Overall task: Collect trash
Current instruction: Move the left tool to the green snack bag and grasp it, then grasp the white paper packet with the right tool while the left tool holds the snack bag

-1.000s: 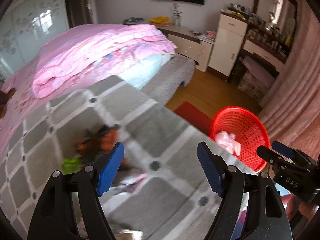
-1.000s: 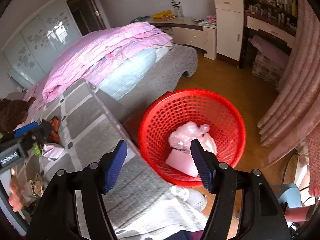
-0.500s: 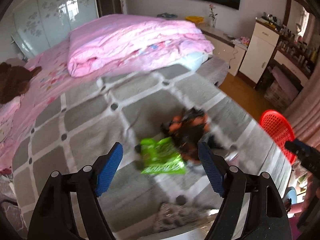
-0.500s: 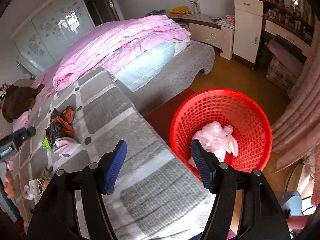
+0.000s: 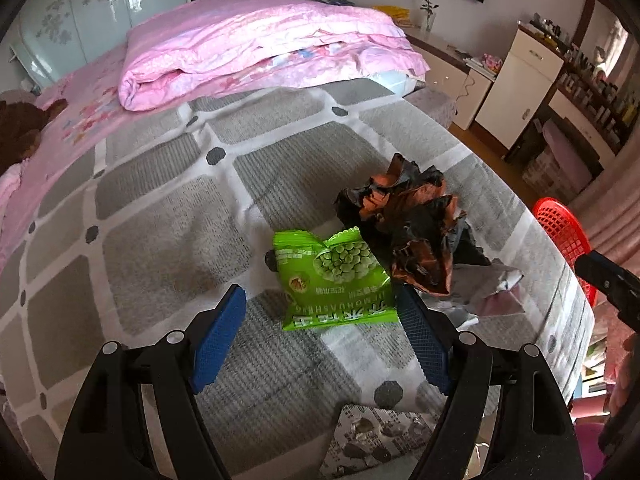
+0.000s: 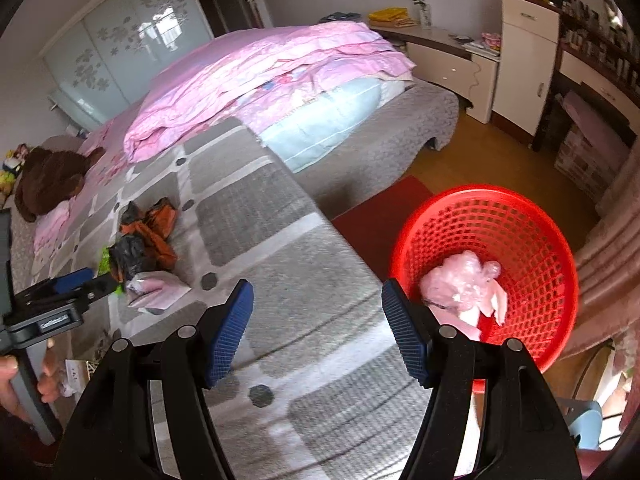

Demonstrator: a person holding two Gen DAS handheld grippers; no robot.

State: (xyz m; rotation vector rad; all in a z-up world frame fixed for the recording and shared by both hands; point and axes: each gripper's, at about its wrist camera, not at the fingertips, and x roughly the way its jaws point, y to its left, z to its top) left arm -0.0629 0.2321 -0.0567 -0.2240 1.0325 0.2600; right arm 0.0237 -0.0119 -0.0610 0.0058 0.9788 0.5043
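- My left gripper [image 5: 320, 332] is wide open, hanging right over the green snack packet [image 5: 334, 280], nothing pinched; its right pad sits at the packet's edge.
- Just behind the packet there's a crumpled black-and-orange wrapper [image 5: 412, 224], touching it, with a pale pink wrapper [image 5: 492, 292] beside that, all on the grey checked blanket [image 5: 160, 220].
- My right gripper [image 6: 316, 328] is open too and empty, over the blanket's edge.
- The red basket [image 6: 532, 240] stands on the floor beside the bed, a pink plastic bag [image 6: 464, 288] inside.
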